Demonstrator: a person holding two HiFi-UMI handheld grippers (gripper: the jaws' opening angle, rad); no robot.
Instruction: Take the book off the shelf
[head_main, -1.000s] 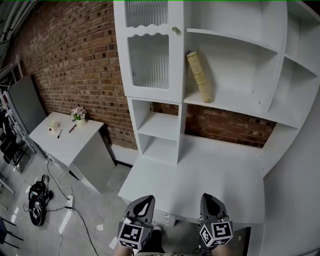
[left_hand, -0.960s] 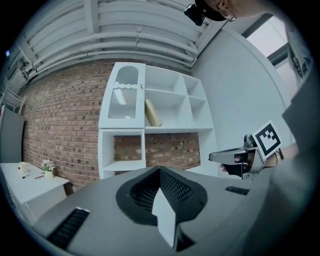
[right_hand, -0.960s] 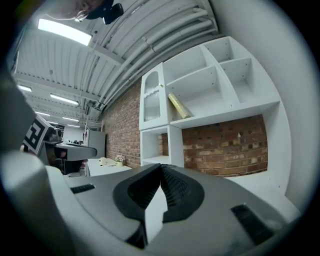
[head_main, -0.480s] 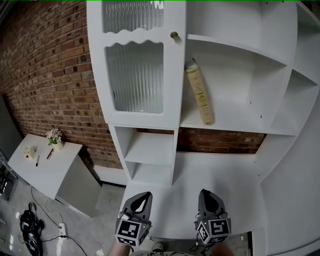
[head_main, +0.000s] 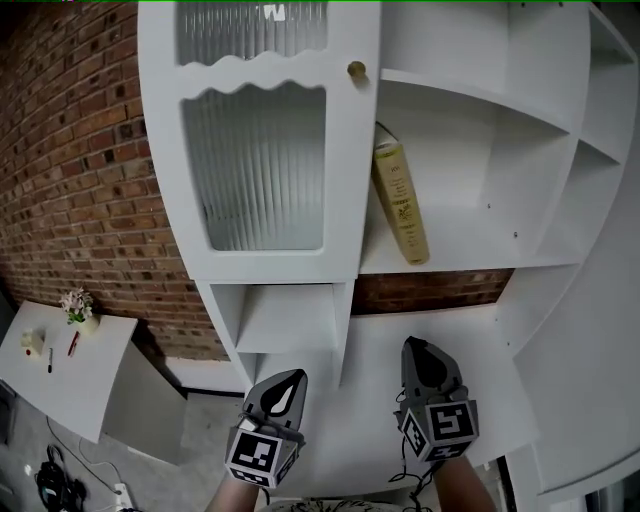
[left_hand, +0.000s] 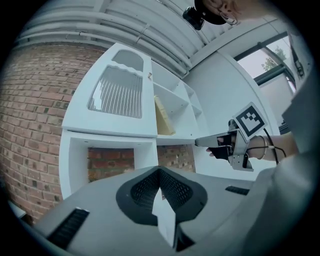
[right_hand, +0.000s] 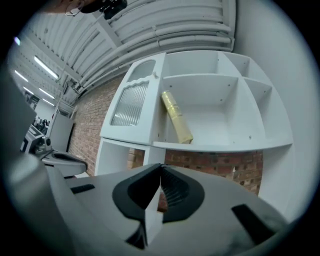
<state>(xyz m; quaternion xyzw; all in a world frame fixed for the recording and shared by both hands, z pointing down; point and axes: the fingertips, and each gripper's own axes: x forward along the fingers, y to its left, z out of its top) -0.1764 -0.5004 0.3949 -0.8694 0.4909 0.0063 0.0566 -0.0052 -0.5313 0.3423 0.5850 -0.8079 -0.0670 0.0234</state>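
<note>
A yellow book (head_main: 401, 203) leans tilted against the left wall of an open white shelf compartment (head_main: 460, 250), its foot on the shelf board; it also shows as the book (right_hand: 177, 118) and the book (left_hand: 163, 118). Both grippers hang low in front of the desk, well below the book. My left gripper (head_main: 284, 388) is shut with nothing in it. My right gripper (head_main: 424, 362) is shut and empty too, and it appears as the right gripper (left_hand: 220, 143) held by a hand.
The white shelf unit has a ribbed glass door (head_main: 255, 150) with a round knob (head_main: 356, 70) left of the book. A white desk top (head_main: 420, 340) lies under the shelves. A brick wall (head_main: 80, 180) and a small white table (head_main: 55, 370) stand at the left.
The view has moved closer to the shelf and the book now looks larger. Both grippers have come forward and slightly up, the right one more.
</note>
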